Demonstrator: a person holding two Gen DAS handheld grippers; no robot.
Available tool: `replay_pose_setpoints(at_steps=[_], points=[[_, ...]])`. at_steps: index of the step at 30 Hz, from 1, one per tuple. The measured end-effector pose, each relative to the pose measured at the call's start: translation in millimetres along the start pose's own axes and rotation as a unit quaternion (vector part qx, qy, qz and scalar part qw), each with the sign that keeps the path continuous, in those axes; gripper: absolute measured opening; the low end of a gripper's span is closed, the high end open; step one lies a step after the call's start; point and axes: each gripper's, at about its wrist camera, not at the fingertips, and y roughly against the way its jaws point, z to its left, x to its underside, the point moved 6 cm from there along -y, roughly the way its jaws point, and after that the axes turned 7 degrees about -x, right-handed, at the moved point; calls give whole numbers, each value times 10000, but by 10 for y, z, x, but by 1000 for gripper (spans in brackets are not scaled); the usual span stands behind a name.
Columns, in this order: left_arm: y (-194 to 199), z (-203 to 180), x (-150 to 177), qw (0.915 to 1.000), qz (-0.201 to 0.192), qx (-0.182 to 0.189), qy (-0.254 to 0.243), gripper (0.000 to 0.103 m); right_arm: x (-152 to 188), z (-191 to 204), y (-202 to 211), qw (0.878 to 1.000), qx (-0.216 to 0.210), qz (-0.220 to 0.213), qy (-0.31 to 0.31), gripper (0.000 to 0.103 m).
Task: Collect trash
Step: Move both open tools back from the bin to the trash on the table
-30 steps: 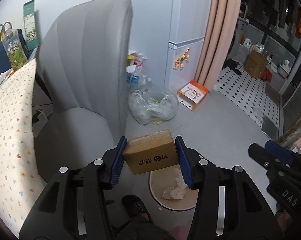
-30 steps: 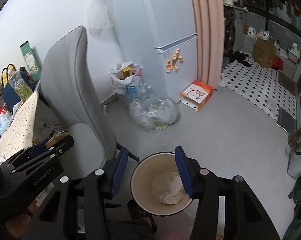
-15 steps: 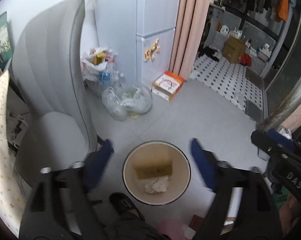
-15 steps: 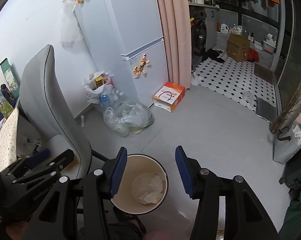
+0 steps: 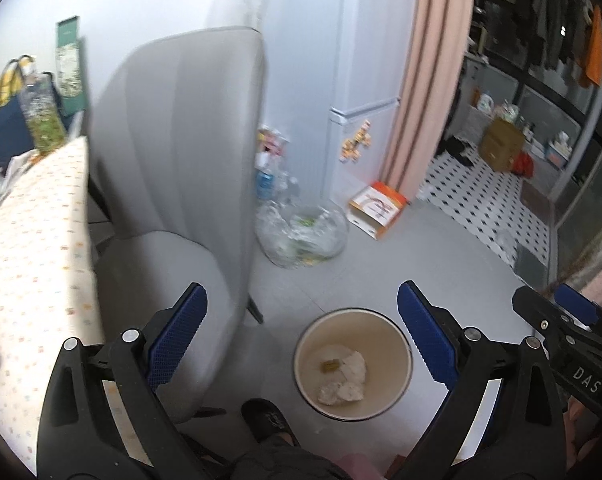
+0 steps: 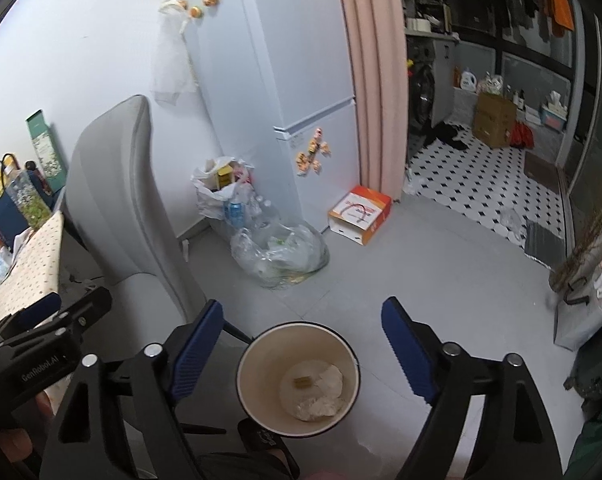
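Left gripper [image 5: 301, 332]: jaws opening wide, nothing between them.
Right gripper [image 6: 303, 344]: jaws opening too, empty.
Small box [image 5: 329, 365]: lies in the bin [image 5: 405, 376], beside crumpled tissue [image 5: 347, 380].
Risk: bin stands near the shoe [image 5: 267, 420] at its 7 o'clock; I think a kick could tip it over.
Risk: chair [image 5: 173, 168] close at 9 o'clock may catch the left gripper.

The small brown box [image 5: 329, 365] deep in the bin [image 5: 401, 394] is too tiny to read; the black shoe [image 5: 267, 420] is cut off below.
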Motion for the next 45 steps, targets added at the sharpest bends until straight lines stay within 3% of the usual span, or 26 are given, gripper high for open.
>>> replay_pose_setpoints(at_steps=[3,20,32,45], points=[[135,227,-8,9997,-94,-149,164,95,-15,200,57,9998,-66,-93,136,89],[844,1479,193,9896,-523,-999,892,95,81,1440,435,9921,-688,-242,1023,93],[1250,2338,445,9734,-637,-1650,1456,95,222,2331,604,9786,-1186,-238,1665,95],[1554,3037,692,9559,-703,-2104,1924,95,432,3223,744,9604,-1714,-185,2187,95]])
